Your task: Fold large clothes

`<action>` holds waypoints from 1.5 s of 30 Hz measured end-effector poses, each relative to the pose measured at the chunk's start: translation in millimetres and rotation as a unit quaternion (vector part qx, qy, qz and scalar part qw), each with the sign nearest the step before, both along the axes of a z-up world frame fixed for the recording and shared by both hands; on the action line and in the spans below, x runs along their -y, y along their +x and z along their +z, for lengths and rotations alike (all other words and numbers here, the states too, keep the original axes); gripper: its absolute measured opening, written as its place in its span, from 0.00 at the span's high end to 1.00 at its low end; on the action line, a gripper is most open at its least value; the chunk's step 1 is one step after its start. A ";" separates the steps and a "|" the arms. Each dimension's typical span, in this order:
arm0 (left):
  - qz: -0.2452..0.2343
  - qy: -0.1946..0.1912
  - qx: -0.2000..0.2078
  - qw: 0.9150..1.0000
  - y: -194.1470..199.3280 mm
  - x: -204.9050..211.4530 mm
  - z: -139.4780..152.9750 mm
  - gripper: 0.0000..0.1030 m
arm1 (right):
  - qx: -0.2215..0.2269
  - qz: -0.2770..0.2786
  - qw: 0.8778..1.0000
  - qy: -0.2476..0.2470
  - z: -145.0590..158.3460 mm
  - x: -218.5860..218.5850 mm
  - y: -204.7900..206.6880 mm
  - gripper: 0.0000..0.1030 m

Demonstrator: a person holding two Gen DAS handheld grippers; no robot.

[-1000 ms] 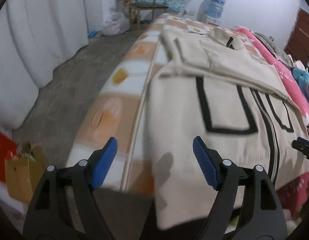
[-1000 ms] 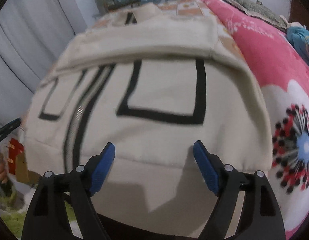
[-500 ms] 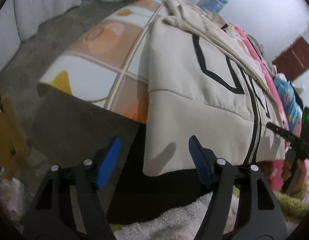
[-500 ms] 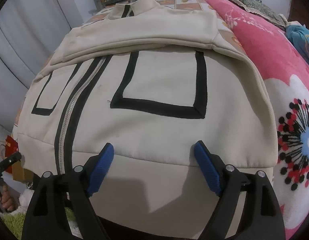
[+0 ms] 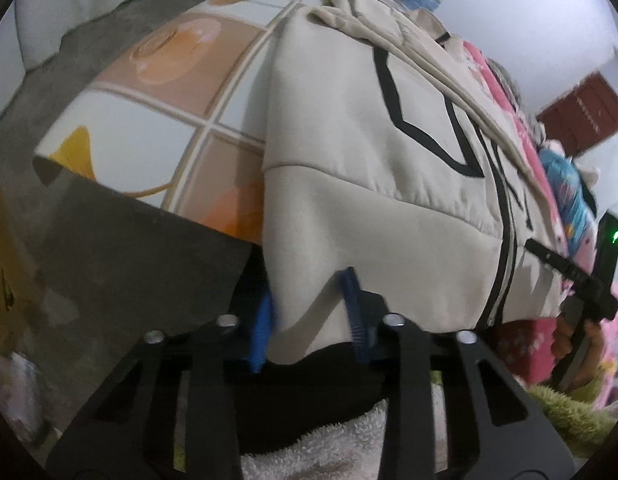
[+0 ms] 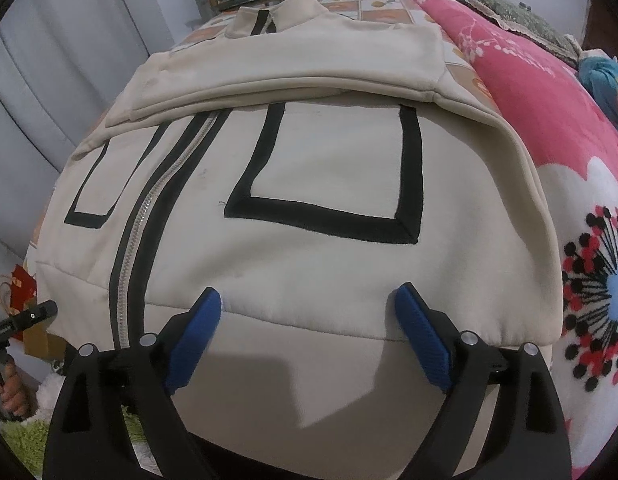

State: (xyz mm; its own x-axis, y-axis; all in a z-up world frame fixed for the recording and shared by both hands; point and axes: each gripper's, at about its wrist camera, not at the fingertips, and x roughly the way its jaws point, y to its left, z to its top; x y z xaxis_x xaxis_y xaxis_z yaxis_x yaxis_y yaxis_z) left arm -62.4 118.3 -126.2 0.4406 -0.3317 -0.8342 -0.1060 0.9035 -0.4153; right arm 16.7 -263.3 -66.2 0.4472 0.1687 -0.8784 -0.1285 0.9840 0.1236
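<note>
A cream zip jacket (image 5: 381,152) with black pocket outlines lies face up on the bed, its sleeves folded across the chest and its hem hanging over the bed's end. My left gripper (image 5: 309,304) is closing on the hem's left corner, with the cloth bunched between its blue pads. In the right wrist view the jacket (image 6: 309,168) fills the frame. My right gripper (image 6: 309,312) is open, its blue fingers resting at the hem band on the right half, right of the zip (image 6: 137,240).
The bed has an orange-and-white checked sheet (image 5: 157,92) and a pink flowered blanket (image 6: 549,120) on the right. A green shaggy rug (image 5: 569,412) and a white towel lie below. A cardboard box (image 5: 9,264) stands on the concrete floor at left.
My left gripper dropped to the jacket's lower left corner and its jaws closed in around the hem. My right gripper stayed open and edged closer to the hem.
</note>
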 end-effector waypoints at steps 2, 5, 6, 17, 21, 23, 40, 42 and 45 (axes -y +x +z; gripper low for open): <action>-0.010 0.033 0.006 0.999 -1.5 8.4 6.4 0.81 | 0.001 -0.002 1.000 0.008 0.5 2.3 -0.3 0.16; -0.030 0.095 0.016 0.995 -3.1 22.5 18.2 0.87 | -0.001 -0.009 1.000 0.025 3.7 7.4 -3.0 0.16; -0.036 0.113 0.022 0.993 -4.7 27.2 22.8 0.88 | 0.002 -0.011 0.999 0.036 9.2 11.5 -7.4 0.16; -0.072 0.211 0.035 0.974 -8.9 50.1 40.9 0.91 | -0.002 -0.084 0.995 0.057 42.8 75.9 -79.8 0.21; -0.075 0.213 0.032 0.974 -11.5 48.8 41.4 0.91 | -0.020 -0.111 0.992 0.061 34.9 91.1 -97.4 0.27; -0.078 0.217 0.032 0.973 -10.4 49.9 41.6 0.91 | -0.025 -0.123 0.990 0.067 29.1 96.7 -101.4 0.32; -0.083 0.233 0.049 0.968 -15.5 62.6 51.4 0.91 | -0.022 -0.142 0.980 0.137 11.2 119.0 -112.2 0.93; -0.086 0.235 0.054 0.967 -15.5 65.0 54.9 0.91 | -0.015 -0.138 0.982 0.131 15.6 116.2 -109.8 0.93; -0.088 0.244 0.054 0.964 -14.9 69.7 58.0 0.91 | -0.011 -0.141 0.981 0.135 19.5 117.7 -109.1 0.94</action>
